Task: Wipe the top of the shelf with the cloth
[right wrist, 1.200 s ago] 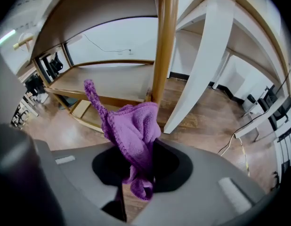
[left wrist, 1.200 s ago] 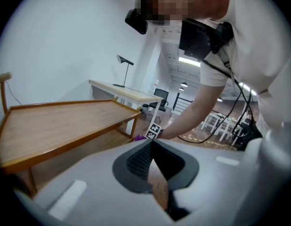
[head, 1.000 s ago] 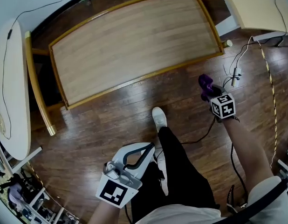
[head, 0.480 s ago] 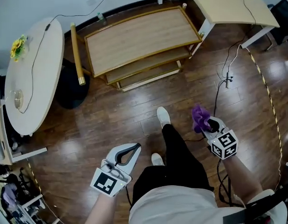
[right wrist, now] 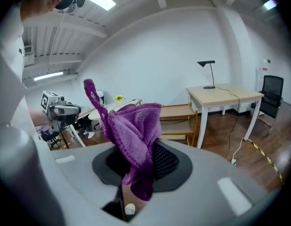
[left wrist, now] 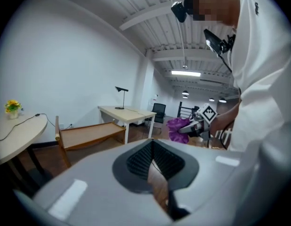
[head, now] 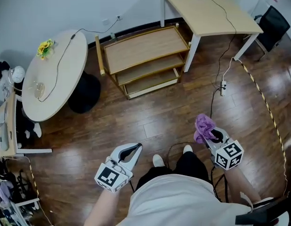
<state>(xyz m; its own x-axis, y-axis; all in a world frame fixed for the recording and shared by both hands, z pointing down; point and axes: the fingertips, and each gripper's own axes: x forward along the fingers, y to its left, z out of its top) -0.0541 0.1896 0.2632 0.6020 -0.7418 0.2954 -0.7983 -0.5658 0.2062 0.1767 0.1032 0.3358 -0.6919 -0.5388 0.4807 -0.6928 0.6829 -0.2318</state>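
Note:
The wooden shelf (head: 145,48) stands far off by the wall, its top bare; it also shows in the left gripper view (left wrist: 89,133) and the right gripper view (right wrist: 176,112). My right gripper (head: 209,134) is held low at the right, near the body, shut on a crumpled purple cloth (head: 203,126) that bunches up out of the pads (right wrist: 133,135). My left gripper (head: 132,149) hangs at the lower left, its pads (left wrist: 152,158) pressed together with nothing between them. Both grippers are well away from the shelf, over the wood floor.
A round white table (head: 53,74) with yellow flowers (head: 45,47) stands left of the shelf. A light desk (head: 206,11) and a black chair (head: 272,25) are at the right. A power strip with cables (head: 222,86) lies on the floor. The person's shoes (head: 157,160) are below.
The person has backed away from the shelf, which now looks small and distant. Both grippers have stayed low by the body, the right one still gripping the cloth.

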